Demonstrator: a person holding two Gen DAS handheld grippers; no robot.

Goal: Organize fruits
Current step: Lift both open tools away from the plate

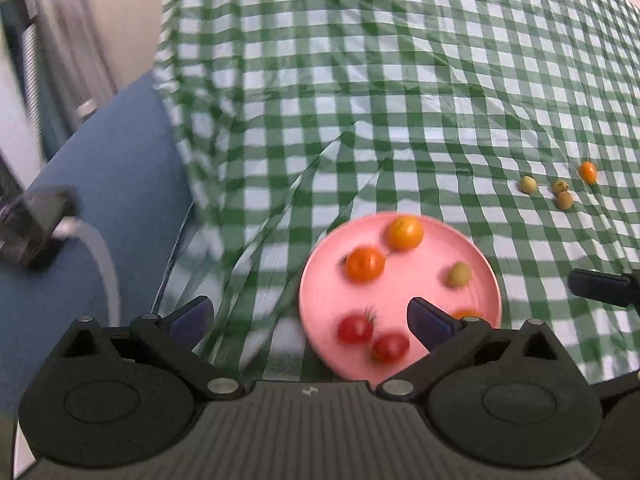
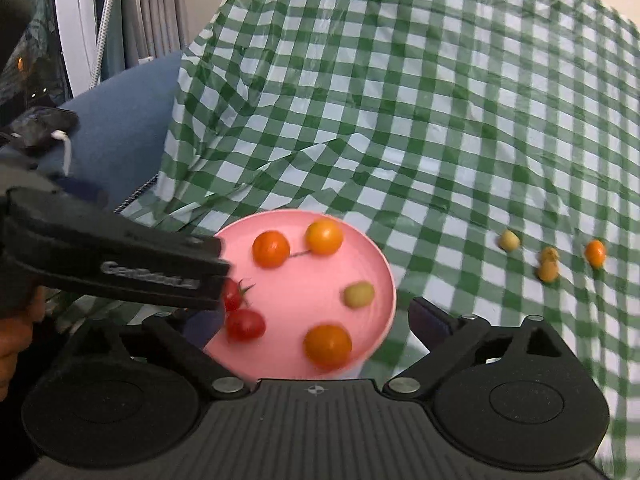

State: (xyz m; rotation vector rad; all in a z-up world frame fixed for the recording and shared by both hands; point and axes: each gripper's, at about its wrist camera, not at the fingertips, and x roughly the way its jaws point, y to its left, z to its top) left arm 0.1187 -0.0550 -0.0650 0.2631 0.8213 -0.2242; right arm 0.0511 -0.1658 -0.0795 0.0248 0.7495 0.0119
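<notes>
**A:** where's the fruit at?

**B:** mostly on the pink plate (image 2: 376,276) sitting on the green checked cloth (image 2: 400,120): two red tomatoes (image 2: 245,325) on the near left, three orange ones (image 2: 271,249), and a greenish one (image 2: 359,294). Four more little fruits (image 2: 549,264) lie well apart off to the right, straight on the cloth.

**A:** and the grippers?

**B:** both spread wide with nothing in them. The left gripper (image 1: 312,316) has the plate's left edge between its fingers, not pinching it. The right gripper (image 2: 316,320) hangs over the plate's near side. It's blurry though.
</notes>
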